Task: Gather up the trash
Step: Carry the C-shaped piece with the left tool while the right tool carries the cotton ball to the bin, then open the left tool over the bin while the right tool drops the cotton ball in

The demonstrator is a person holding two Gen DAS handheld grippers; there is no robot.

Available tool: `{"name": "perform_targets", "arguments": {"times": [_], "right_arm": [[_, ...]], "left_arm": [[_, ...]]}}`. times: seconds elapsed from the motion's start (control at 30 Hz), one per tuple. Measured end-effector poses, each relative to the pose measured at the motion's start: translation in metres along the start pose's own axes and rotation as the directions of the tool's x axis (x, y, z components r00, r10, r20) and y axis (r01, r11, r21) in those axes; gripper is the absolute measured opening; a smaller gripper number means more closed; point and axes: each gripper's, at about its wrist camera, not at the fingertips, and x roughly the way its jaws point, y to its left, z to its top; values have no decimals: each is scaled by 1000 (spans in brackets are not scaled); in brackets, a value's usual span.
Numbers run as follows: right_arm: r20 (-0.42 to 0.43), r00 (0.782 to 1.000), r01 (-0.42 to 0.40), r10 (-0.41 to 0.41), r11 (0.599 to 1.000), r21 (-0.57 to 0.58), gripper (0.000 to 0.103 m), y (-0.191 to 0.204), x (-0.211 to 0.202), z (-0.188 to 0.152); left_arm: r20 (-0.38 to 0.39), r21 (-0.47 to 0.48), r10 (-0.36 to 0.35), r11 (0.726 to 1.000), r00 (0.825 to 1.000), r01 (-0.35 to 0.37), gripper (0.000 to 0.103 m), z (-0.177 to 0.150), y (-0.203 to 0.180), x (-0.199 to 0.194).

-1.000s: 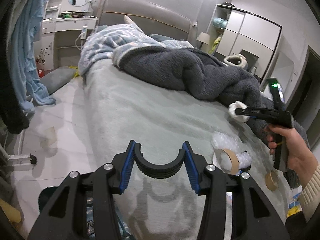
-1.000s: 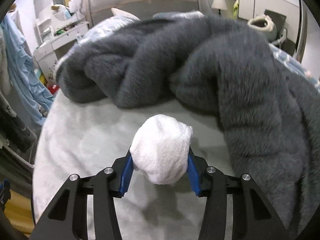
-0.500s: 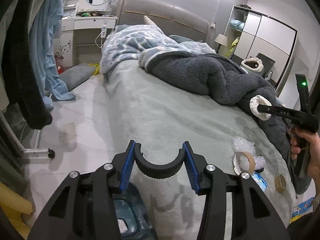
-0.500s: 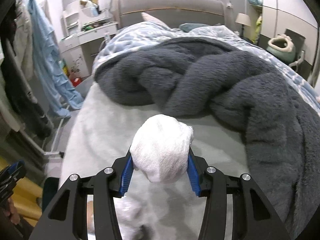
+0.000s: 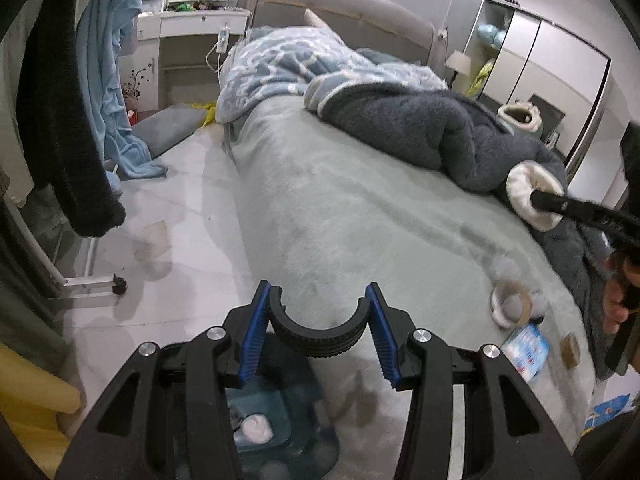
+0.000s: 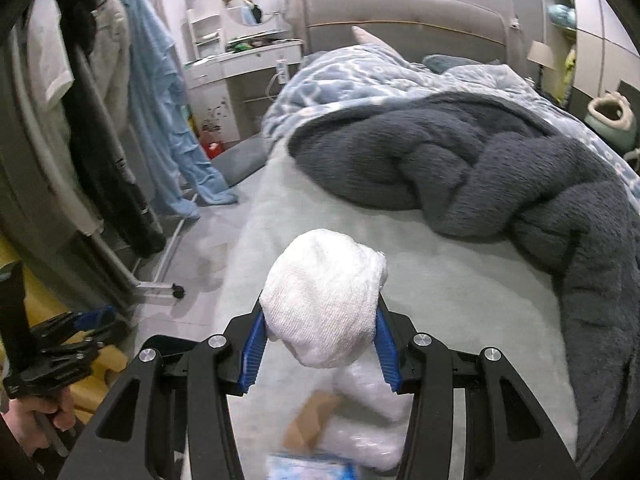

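Note:
My right gripper (image 6: pixel 320 320) is shut on a white crumpled wad (image 6: pixel 324 300) and holds it above the grey bed (image 6: pixel 460 296). The same wad (image 5: pixel 532 196) shows at the right of the left wrist view. Below it on the bed lie a cardboard tape roll (image 5: pixel 512 304), bubble wrap (image 6: pixel 372 400), a blue packet (image 5: pixel 526 350) and a small cardboard ring (image 5: pixel 570 350). My left gripper (image 5: pixel 318 308) is shut on a black ribbed curved handle (image 5: pixel 318 336). Under it hangs a blue translucent bin (image 5: pixel 280 432) with white wads inside.
A dark grey fleece blanket (image 5: pixel 440 140) and a blue patterned quilt (image 5: pixel 288 64) are heaped on the far half of the bed. Left of the bed are a wheeled clothes rack (image 5: pixel 92 280) with hanging clothes, a floor cushion (image 5: pixel 168 128) and a white dresser (image 5: pixel 192 36).
The right gripper has risen and drawn back toward the bed's near end with the wad, so the tape roll and packet now show under it. The left gripper has shifted sideways, still on the handle.

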Motion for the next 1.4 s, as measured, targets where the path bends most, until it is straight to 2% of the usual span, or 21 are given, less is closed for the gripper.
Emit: {"name": "perform_targets", "arguments": {"times": [0.37, 0.63, 0.83, 0.93, 1.03, 1.07, 1.2, 1.4], "right_arm": [[-46, 996, -82, 79, 994, -69, 49, 75, 10, -16], [-99, 987, -139, 129, 985, -103, 49, 119, 21, -33], [-153, 974, -183, 170, 980, -79, 49, 145, 35, -53], [-182, 965, -208, 189, 974, -93, 49, 160, 44, -59], [-196, 962, -215, 191, 971, -106, 49, 171, 51, -57], [-200, 960, -218, 193, 970, -106, 49, 173, 54, -57], [-223, 955, -223, 194, 968, -113, 49, 181, 69, -56], [-289, 942, -217, 172, 968, -130, 49, 192, 99, -73]], "left_arm": [[-150, -11, 42, 999, 988, -44, 51, -19, 41, 15], [-311, 6, 41, 999, 950, -41, 51, -43, 65, 32], [-377, -3, 49, 999, 925, -54, 51, -58, 86, 38], [-402, -11, 49, 998, 914, -59, 56, -62, 97, 37], [-406, -28, 33, 998, 913, -48, 74, -65, 105, 34], [-407, -30, 31, 998, 913, -48, 77, -65, 106, 33], [-390, -37, 29, 998, 920, -47, 80, -65, 116, 25], [-314, -53, 35, 997, 949, -54, 88, -59, 130, 7]]}}
